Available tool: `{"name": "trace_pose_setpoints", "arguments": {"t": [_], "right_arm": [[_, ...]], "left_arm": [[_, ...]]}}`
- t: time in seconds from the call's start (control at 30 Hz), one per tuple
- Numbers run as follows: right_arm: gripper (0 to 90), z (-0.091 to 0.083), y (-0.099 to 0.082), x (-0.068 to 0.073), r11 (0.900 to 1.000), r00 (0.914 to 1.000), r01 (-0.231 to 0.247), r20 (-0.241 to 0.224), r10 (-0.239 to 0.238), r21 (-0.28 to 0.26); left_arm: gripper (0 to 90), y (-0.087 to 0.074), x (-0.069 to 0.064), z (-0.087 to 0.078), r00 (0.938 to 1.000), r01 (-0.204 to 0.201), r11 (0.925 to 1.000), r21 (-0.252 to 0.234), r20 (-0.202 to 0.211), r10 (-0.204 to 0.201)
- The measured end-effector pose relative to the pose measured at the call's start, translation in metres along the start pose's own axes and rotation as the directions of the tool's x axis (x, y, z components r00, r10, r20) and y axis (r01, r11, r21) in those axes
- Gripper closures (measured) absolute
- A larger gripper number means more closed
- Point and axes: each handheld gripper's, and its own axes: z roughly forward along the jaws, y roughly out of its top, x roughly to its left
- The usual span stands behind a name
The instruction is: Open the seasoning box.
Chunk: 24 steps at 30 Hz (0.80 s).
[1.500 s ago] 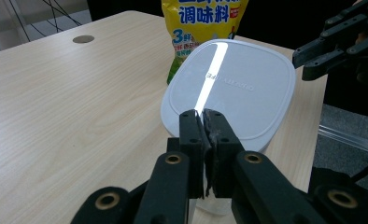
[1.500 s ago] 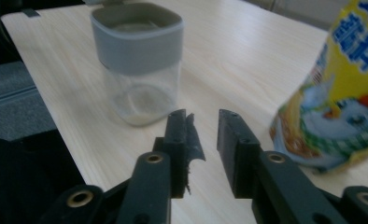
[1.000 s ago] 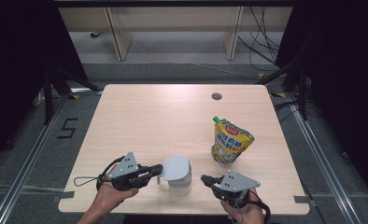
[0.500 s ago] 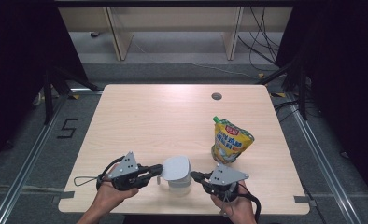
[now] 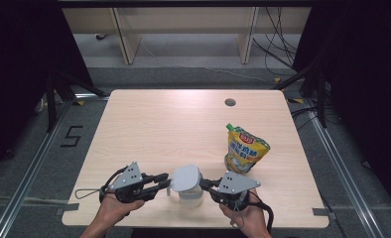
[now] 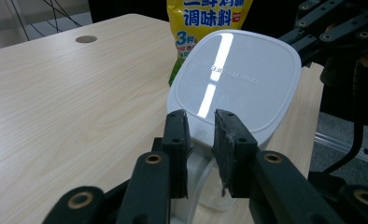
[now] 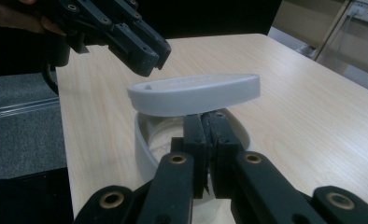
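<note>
Clear plastic container [image 5: 190, 197] with a white side handle [image 6: 194, 183] stands at the near edge of the light wooden counter [image 5: 159, 124], between the two hands. The yellow-green stand-up seasoning pouch [image 5: 246, 150] is beyond the container, off to its right.

Right gripper [image 5: 206, 184] – fingers clenched on the near lip of the pale grey rounded-square plastic lid [image 7: 196, 93]. The lid rides clear of the container rim [image 7: 142, 140], roughly level, slightly tipped. Whitish contents show inside, too dim to identify.

Left gripper [image 6: 201, 135] – on the opposite side of the container, pointing at it. Its fingers have just been opening; the handle sits low in the gap between them and the pads look released from it, though I can't be sure of contact lower down.

Judgement: lid removal in hand. The lid lies straight ahead of the right fingers, its flat face upward, so that hand carries it – away from the container and clear of the left gripper.
</note>
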Motion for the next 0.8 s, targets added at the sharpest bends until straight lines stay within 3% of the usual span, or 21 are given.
{"name": "trace_pose_setpoints", "arguments": {"t": [0.17,0.2,0.23,0.3,0.33,0.43,0.5,0.53,0.57,0.8], "right_arm": [[87.8,0.003,0.008,0.002,1.0000,0.9999,0.008,-0.014,-0.008,0.005],[87.8,0.004,0.009,0.002,0.9999,0.9999,0.013,-0.008,-0.013,0.001],[87.7,0.005,0.011,0.002,0.9998,0.9997,0.020,-0.016,-0.020,0.002],[87.5,0.006,0.014,0.003,0.9997,0.9995,0.026,-0.020,-0.026,-0.002],[87.3,0.007,0.016,0.004,0.9998,0.9996,0.021,-0.019,-0.021,-0.005],[86.8,0.009,0.022,0.005,0.9995,0.9992,0.030,-0.027,-0.030,-0.011],[86.7,0.010,0.026,0.007,0.9997,0.9993,0.023,-0.028,-0.023,-0.010],[86.7,0.011,0.027,0.007,0.9990,0.9985,0.041,-0.036,-0.041,-0.017],[86.7,0.012,0.029,0.008,0.9989,0.9985,0.043,-0.032,-0.043,-0.020],[86.4,0.020,0.038,0.012,0.9974,0.9969,0.062,-0.047,-0.063,-0.038]], "left_arm": [[57.9,-0.008,0.004,-0.007,0.9988,0.050,0.9987,0.009,0.005,-0.050],[54.9,-0.011,0.002,-0.008,0.9984,0.053,0.9979,0.036,-0.020,-0.052],[51.8,-0.012,0.004,-0.008,0.9996,0.021,0.9987,0.048,-0.022,-0.020],[45.5,-0.019,0.001,-0.007,0.9989,0.038,0.9963,0.078,-0.030,-0.036],[42.2,-0.023,0.002,-0.006,0.9996,0.014,0.9952,0.097,-0.027,-0.011],[35.9,-0.032,0.001,-0.005,0.9993,0.014,0.9924,0.122,-0.035,-0.010],[33.5,-0.036,0.001,-0.006,0.9977,0.048,0.9921,0.116,-0.052,-0.042],[32.8,-0.037,0.003,-0.007,0.9983,0.034,0.9929,0.114,-0.051,-0.028],[32.2,-0.038,0.003,-0.008,0.9962,0.064,0.9917,0.111,-0.067,-0.057],[30.7,-0.046,0.003,-0.010,0.9950,0.075,0.9912,0.110,-0.074,-0.067]]}}
